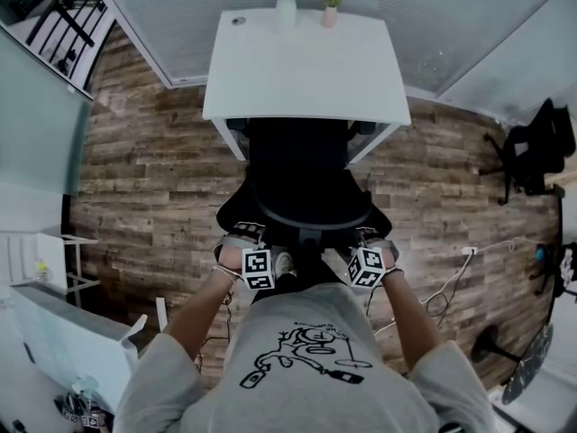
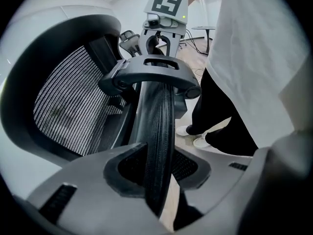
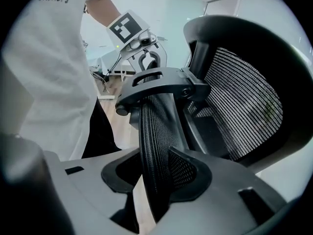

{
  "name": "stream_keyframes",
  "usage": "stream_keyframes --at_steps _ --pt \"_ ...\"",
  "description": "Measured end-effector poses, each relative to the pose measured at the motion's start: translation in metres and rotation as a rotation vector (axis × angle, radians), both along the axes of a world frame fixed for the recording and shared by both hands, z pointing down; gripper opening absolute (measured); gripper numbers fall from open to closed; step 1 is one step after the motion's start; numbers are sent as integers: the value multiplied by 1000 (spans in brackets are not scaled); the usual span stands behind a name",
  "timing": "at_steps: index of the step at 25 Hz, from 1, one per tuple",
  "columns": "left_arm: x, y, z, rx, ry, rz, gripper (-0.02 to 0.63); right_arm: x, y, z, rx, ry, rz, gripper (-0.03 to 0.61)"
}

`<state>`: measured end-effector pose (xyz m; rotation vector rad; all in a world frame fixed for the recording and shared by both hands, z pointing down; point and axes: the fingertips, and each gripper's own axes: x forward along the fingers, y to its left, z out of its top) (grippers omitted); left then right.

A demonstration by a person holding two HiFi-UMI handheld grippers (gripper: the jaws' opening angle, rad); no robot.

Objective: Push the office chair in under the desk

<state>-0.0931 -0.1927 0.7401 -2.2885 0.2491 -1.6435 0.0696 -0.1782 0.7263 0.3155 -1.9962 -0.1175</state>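
Black mesh office chair (image 1: pixel 302 174) sits partly under the white desk (image 1: pixel 306 70), your left gripper (image 2: pixel 159 173) and right gripper (image 3: pixel 156 175) clamped on its curved headrest (image 1: pixel 311 220). Push crooked and the chair may snag a desk leg (image 1: pixel 370 144)

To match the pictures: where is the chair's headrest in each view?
Head view: headrest at centre, just below the desk.
Left gripper view: headrest at centre, edge-on between the fingers.
Right gripper view: headrest at centre, edge-on between the fingers.
Shared landmark: the chair's mesh back.

An office: white desk (image 1: pixel 306 70), black mesh office chair (image 1: pixel 302 174), wood-plank floor (image 1: pixel 153 179).
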Motion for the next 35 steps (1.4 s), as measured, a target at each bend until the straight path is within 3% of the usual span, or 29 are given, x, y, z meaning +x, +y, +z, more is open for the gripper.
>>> stream_keyframes --at_steps 35 --pt "26 -125 -6 -13 -29 -70 127 26 -132 -5 -1 -6 -49 160"
